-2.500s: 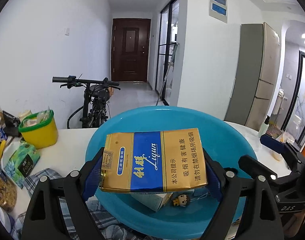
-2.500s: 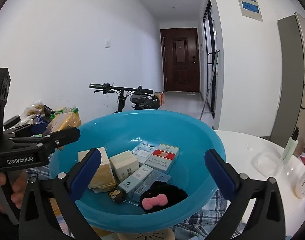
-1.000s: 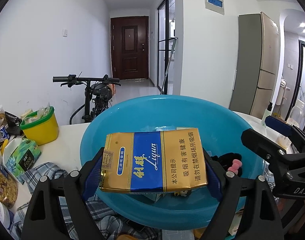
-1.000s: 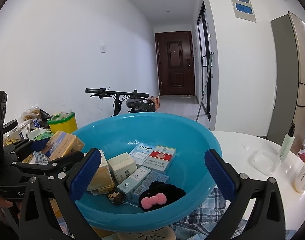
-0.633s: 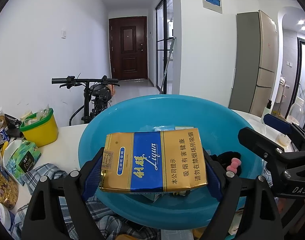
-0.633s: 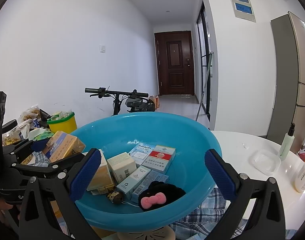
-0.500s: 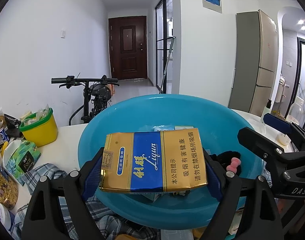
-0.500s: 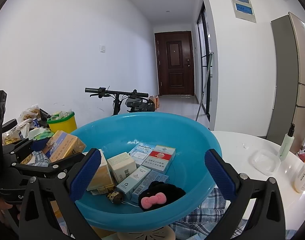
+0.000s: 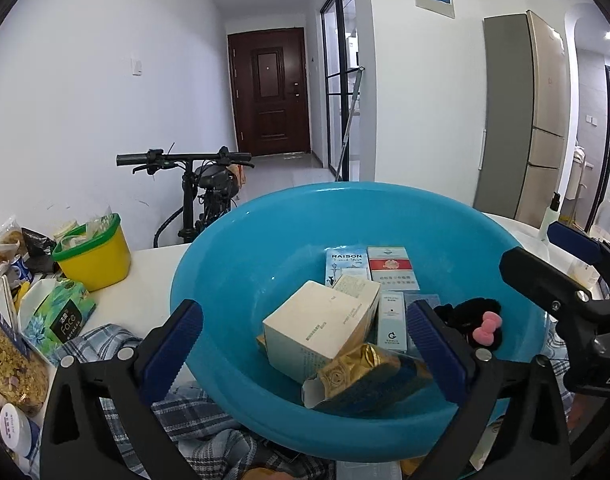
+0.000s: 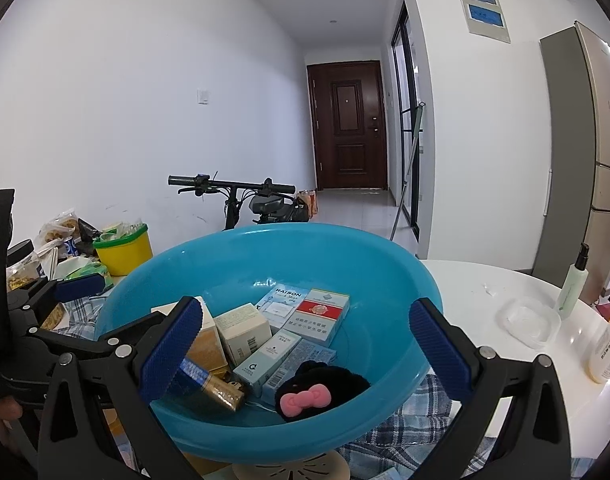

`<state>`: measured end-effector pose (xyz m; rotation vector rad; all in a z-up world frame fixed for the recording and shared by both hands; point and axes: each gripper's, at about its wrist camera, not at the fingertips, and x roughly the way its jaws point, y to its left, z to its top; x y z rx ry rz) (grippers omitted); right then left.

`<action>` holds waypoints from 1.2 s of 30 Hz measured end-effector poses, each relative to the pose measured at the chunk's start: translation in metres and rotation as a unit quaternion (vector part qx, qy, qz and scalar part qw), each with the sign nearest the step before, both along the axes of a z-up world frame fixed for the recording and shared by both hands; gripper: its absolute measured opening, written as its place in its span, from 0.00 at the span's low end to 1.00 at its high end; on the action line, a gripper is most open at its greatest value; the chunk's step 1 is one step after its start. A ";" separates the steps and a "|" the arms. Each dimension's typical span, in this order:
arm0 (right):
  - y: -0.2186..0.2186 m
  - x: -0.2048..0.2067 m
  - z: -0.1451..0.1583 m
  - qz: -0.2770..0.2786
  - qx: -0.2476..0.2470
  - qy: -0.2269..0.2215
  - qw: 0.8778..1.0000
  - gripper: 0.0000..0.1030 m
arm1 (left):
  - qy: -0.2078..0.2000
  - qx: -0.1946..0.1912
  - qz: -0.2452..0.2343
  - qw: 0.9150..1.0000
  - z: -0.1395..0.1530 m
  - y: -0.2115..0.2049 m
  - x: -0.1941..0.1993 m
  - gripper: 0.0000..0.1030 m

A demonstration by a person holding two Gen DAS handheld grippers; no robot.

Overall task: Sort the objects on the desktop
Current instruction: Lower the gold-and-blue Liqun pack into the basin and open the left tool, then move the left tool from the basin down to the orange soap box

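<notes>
Left gripper [image 9: 305, 332]: jaws spread wide, nothing between the blue pads [image 9: 173, 344], poised over the near rim of the blue basin [image 9: 233, 264]. Right gripper [image 10: 305, 338]: likewise wide apart and empty-handed, over the same basin from the other side.

Gold-and-blue cigarette pack [image 9: 369, 376]: lies loose in the basin just ahead of and below the left gripper, tilted on the near wall, one end flap open. From the right wrist view only its gold end [image 10: 221, 390] shows, partly hidden behind that gripper's left pad.

Basin contents, counted from both views:
- white cartons, 2: a large one [image 9: 313, 328] leaning just ahead of the left gripper, a smaller one [image 10: 243, 328] beside it
- RAISON pack [image 10: 283, 304], 1, pale blue, flat
- red-and-white cigarette pack [image 10: 321, 314], 1, touching the RAISON pack
- slim pale-blue boxes, 2 [image 10: 267, 360], side by side
- black hair tie with pink bow [image 10: 305, 396], 1, nearest the right gripper
- a further gold-faced box behind the right gripper's left pad, identity uncertain

Left wrist view only: tissue pack marked "face" [image 9: 57, 316], snack bag [image 9: 9, 364], both at that gripper's left. Right wrist view only: pump bottle [image 10: 573, 280], clear lid [image 10: 529, 320] and a pale bottle on the white table [image 10: 465, 280] at its right.

Both views: yellow tub with green rim [image 9: 93, 252]; checked cloth [image 9: 101, 340] under the basin; bicycle [image 9: 205, 184] beyond the table's far edge.

Room: bare table surface lies between basin and clear lid.
</notes>
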<state>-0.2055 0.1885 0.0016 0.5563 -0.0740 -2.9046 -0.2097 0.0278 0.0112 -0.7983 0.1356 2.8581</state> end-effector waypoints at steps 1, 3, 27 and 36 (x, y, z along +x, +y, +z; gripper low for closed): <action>0.000 0.000 0.000 -0.001 -0.001 0.000 1.000 1.00 | -0.001 0.001 0.002 1.000 -0.001 -0.001 -0.001 1.00; 0.001 0.000 0.000 -0.001 -0.002 0.000 1.000 1.00 | -0.002 0.002 0.006 1.000 -0.001 -0.002 -0.002 1.00; -0.004 -0.002 -0.002 0.003 -0.004 -0.010 1.000 1.00 | -0.011 -0.019 0.011 1.000 0.003 -0.026 0.004 1.00; -0.008 -0.001 -0.001 0.013 -0.007 -0.012 1.000 1.00 | -0.018 -0.064 -0.139 0.988 -0.009 -0.054 0.069 1.00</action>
